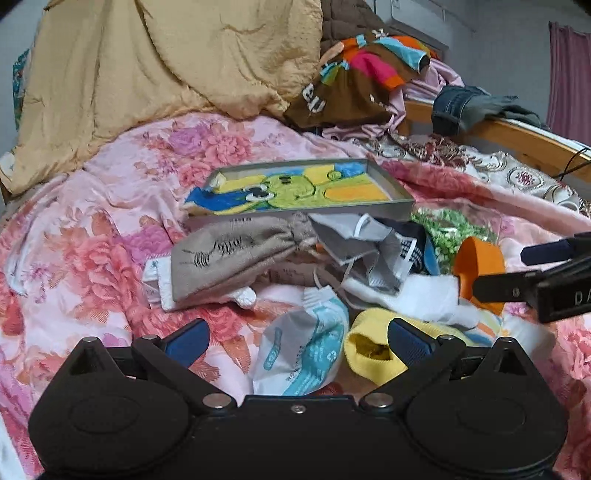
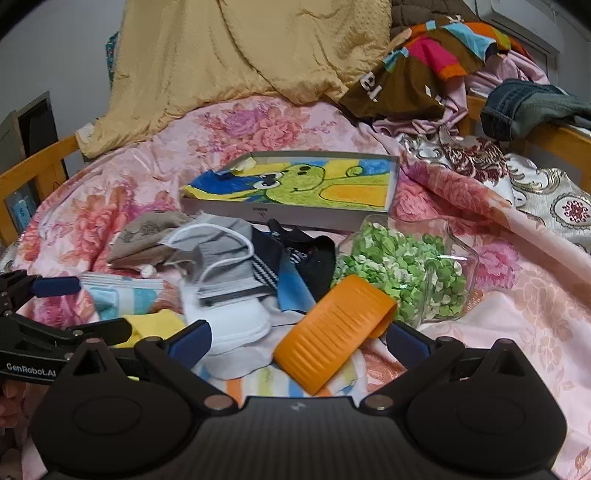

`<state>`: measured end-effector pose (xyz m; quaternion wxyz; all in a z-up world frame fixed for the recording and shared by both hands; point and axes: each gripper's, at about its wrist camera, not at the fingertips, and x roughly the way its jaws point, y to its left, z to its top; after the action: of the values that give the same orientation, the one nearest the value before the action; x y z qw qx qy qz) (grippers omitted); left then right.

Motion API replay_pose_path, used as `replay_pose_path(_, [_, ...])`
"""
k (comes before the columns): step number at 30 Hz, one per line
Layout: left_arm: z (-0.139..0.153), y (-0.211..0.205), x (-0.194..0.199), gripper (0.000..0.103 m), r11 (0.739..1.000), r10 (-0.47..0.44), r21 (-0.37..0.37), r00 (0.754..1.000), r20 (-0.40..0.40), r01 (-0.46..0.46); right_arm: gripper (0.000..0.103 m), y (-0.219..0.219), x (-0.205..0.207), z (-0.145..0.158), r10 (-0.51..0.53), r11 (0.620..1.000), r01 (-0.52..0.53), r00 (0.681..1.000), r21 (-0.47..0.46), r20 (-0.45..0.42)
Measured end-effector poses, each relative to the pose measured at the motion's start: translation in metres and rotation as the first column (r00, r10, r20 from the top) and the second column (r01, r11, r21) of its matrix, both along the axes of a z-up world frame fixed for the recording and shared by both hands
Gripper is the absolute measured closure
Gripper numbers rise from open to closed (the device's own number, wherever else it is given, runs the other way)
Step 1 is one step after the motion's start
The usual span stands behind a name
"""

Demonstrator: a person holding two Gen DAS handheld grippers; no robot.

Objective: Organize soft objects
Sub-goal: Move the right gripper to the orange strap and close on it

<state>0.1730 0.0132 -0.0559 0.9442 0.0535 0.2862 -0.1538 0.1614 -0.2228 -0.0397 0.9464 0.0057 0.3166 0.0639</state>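
- My left gripper (image 1: 298,341) is wide open, empty, over the tissue pack (image 1: 301,354) and yellow sock (image 1: 373,349).
- My right gripper (image 2: 299,338) is wide open around the orange piece (image 2: 332,332), seemingly not gripping.
- Soft pile (image 2: 236,258) lies before the grey tray (image 2: 295,214).

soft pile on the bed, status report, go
Left hand-held gripper open over tissue pack. Right hand-held gripper open over orange piece. Towel in box; socks loose in front.

wall (image 1: 498,22): grey | bed frame (image 2: 33,162): wooden | curtain (image 1: 569,74): pink, right
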Motion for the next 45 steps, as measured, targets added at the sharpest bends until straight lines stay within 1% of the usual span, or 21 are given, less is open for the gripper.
replay_pose_path(3, [-0.006, 0.001, 0.009, 0.001, 1.0, 0.003, -0.009, 1.0, -0.025, -0.003, 0.0, -0.008, 0.011, -0.005, -0.035, 0.999, 0.035, 0.999, 0.023, -0.021])
replay_pose_path(6, [-0.01, 0.003, 0.017, 0.001, 0.999, -0.001, -0.043, 0.999, -0.048, -0.002, 0.0, -0.015, 0.02, -0.01, -0.062, 0.996, 0.065, 0.997, 0.058, -0.044])
replay_pose_path(10, [-0.015, 0.004, 0.024, 0.001, 0.996, -0.005, -0.094, 0.996, -0.086, -0.003, 0.001, -0.013, 0.025, -0.016, -0.049, 0.996, 0.053, 0.997, 0.073, -0.055])
replay_pose_path(12, [-0.017, 0.004, 0.026, 0.006, 0.991, -0.009, -0.132, 0.994, -0.111, -0.006, 0.003, -0.011, 0.026, -0.018, -0.031, 0.995, 0.036, 0.998, 0.088, -0.055])
replay_pose_path(15, [-0.023, 0.003, 0.028, 0.023, 0.985, -0.005, -0.173, 0.987, -0.158, -0.023, 0.01, -0.007, 0.026, -0.019, -0.018, 0.995, 0.023, 0.998, 0.096, -0.053])
replay_pose_path(17, [-0.025, 0.004, 0.027, 0.039, 0.978, -0.001, -0.204, 0.984, -0.177, -0.035, 0.014, -0.006, 0.024, -0.019, -0.029, 0.996, 0.032, 0.999, 0.079, -0.04])
replay_pose_path(18, [-0.026, 0.005, 0.026, 0.041, 0.975, 0.0, -0.22, 0.984, -0.179, -0.04, 0.017, -0.005, 0.023, -0.018, -0.035, 0.997, 0.037, 0.999, 0.074, -0.034])
replay_pose_path(19, [-0.026, 0.007, 0.025, 0.047, 0.97, 0.001, -0.238, 0.984, -0.18, -0.044, 0.018, -0.005, 0.022, -0.017, -0.047, 0.997, 0.048, 0.999, 0.067, -0.026])
replay_pose_path(20, [-0.026, 0.008, 0.025, 0.049, 0.966, -0.001, -0.256, 0.984, -0.181, -0.046, 0.018, -0.004, 0.021, -0.016, -0.058, 0.997, 0.059, 0.998, 0.057, -0.02])
replay_pose_path(22, [-0.025, 0.009, 0.023, 0.052, 0.958, 0.0, -0.283, 0.984, -0.178, -0.051, 0.02, -0.002, 0.02, -0.015, -0.073, 0.997, 0.073, 0.997, 0.021, -0.007])
replay_pose_path(23, [-0.025, 0.009, 0.023, 0.056, 0.956, 0.0, -0.29, 0.984, -0.176, -0.052, 0.022, -0.001, 0.02, -0.016, -0.075, 0.997, 0.075, 0.997, 0.01, -0.006])
replay_pose_path(25, [-0.025, 0.006, 0.024, 0.057, 0.955, 0.001, -0.293, 0.984, -0.179, -0.054, 0.025, 0.0, 0.02, -0.017, -0.071, 0.997, 0.072, 0.997, 0.005, -0.009])
replay_pose_path(26, [-0.025, 0.005, 0.025, 0.059, 0.954, 0.004, -0.295, 0.984, -0.176, -0.057, 0.029, 0.001, 0.02, -0.017, -0.072, 0.997, 0.072, 0.997, 0.0, -0.008])
replay_pose_path(27, [-0.025, 0.004, 0.026, 0.06, 0.952, 0.01, -0.3, 0.984, -0.176, -0.063, 0.038, 0.001, 0.019, -0.018, -0.072, 0.997, 0.072, 0.997, -0.008, -0.007])
replay_pose_path(28, [-0.024, 0.003, 0.027, 0.061, 0.949, 0.017, -0.307, 0.983, -0.18, -0.073, 0.041, 0.002, 0.019, -0.018, -0.071, 0.997, 0.071, 0.997, -0.014, -0.007])
replay_pose_path(31, [-0.024, 0.001, 0.027, 0.063, 0.939, 0.03, -0.332, 0.981, -0.189, -0.093, 0.044, 0.003, 0.018, -0.018, -0.066, 0.998, 0.066, 0.998, -0.019, -0.002])
replay_pose_path(35, [-0.022, -0.004, 0.02, 0.066, 0.931, 0.038, -0.35, 0.982, -0.184, -0.102, 0.053, 0.007, 0.014, -0.016, -0.04, 0.999, 0.04, 0.999, -0.029, 0.016])
replay_pose_path(36, [-0.021, -0.006, 0.018, 0.066, 0.929, 0.04, -0.354, 0.982, -0.183, -0.104, 0.058, 0.009, 0.012, -0.016, -0.029, 0.999, 0.03, 0.999, -0.041, 0.022])
replay_pose_path(41, [-0.016, -0.01, 0.007, 0.068, 0.924, 0.05, -0.367, 0.984, -0.169, -0.11, 0.067, 0.024, 0.006, -0.017, 0.019, 0.992, -0.014, 0.999, -0.122, 0.042])
replay_pose_path(44, [-0.01, -0.012, -0.001, 0.071, 0.924, 0.058, -0.366, 0.987, -0.149, -0.11, 0.08, 0.031, 0.001, -0.015, 0.043, 0.986, -0.031, 0.997, -0.163, 0.068])
replay_pose_path(45, [-0.007, -0.012, -0.004, 0.071, 0.925, 0.063, -0.363, 0.988, -0.143, -0.111, 0.08, 0.033, -0.001, -0.014, 0.048, 0.983, -0.034, 0.996, -0.18, 0.079])
